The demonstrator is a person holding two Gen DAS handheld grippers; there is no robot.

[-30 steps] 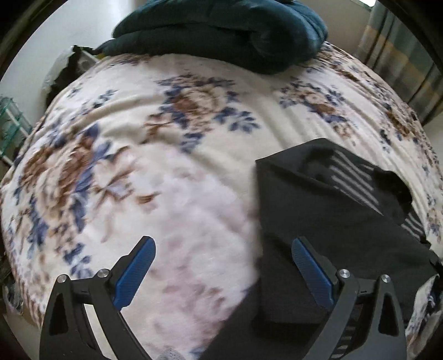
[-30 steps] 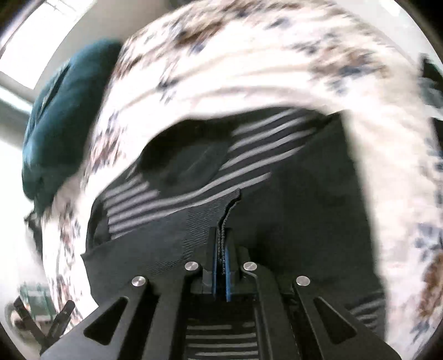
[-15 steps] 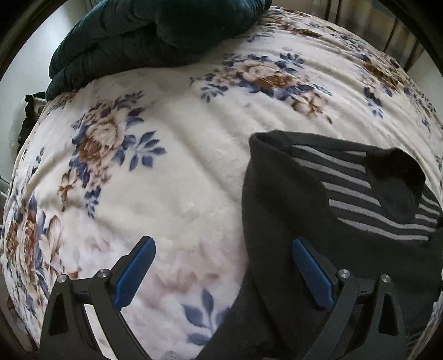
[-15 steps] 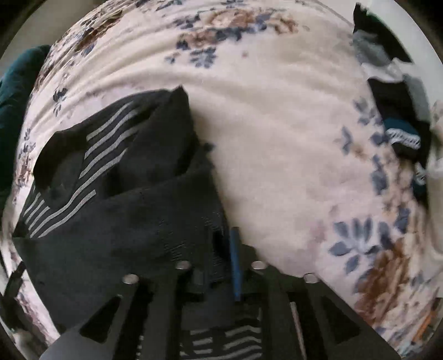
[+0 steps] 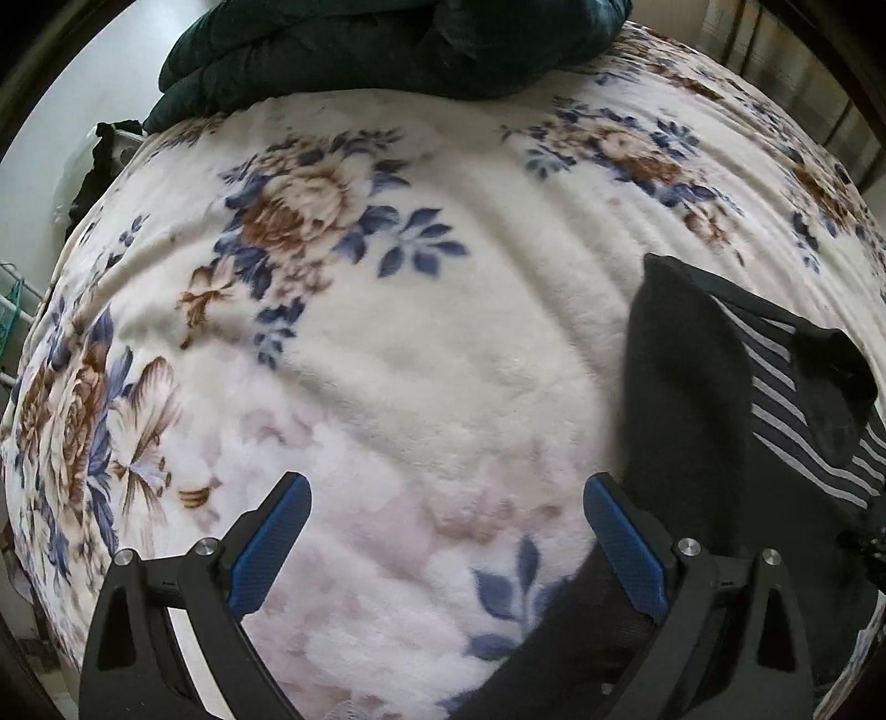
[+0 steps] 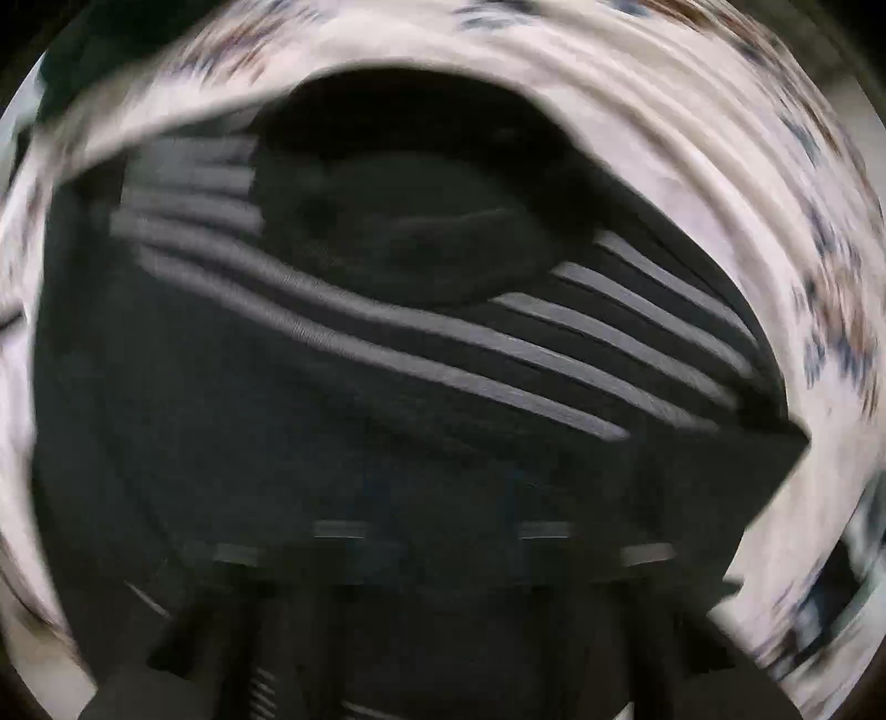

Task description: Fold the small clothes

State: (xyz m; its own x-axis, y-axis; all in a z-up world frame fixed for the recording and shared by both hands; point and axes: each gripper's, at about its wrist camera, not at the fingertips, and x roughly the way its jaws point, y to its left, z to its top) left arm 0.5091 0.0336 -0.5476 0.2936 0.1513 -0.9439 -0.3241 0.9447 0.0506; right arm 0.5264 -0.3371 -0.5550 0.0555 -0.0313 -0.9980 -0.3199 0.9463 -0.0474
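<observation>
Dark garment (image 5: 692, 387) with pale grey stripes lies on the bed, on the floral blanket (image 5: 443, 310), at the right side of the left wrist view; it fills most of the right wrist view (image 6: 387, 432), which is badly smeared by motion. Part of it looks doubled over already: a plain dark flap sits over the striped panel, edges not squared. Left hand-held gripper (image 5: 448, 531) points steeply down at bare blanket, jaws spread wide, nothing between them; its right finger (image 5: 626, 543) stands at the garment's left edge, contact not clear. Right hand-held gripper (image 6: 437, 554) aims straight down over the cloth; its fingers are lost in blur, but the jaws read as fully closed, and whether any fabric is pinched I cannot tell. Judged step: mid-fold, right side working the cloth while the left waits beside it. Next move likely calls for the left to shift toward the garment's near edge and pin or pinch it, so the fold can be drawn flat. A heaped teal quilt (image 5: 387, 44) sits at the far end, well apart.
</observation>
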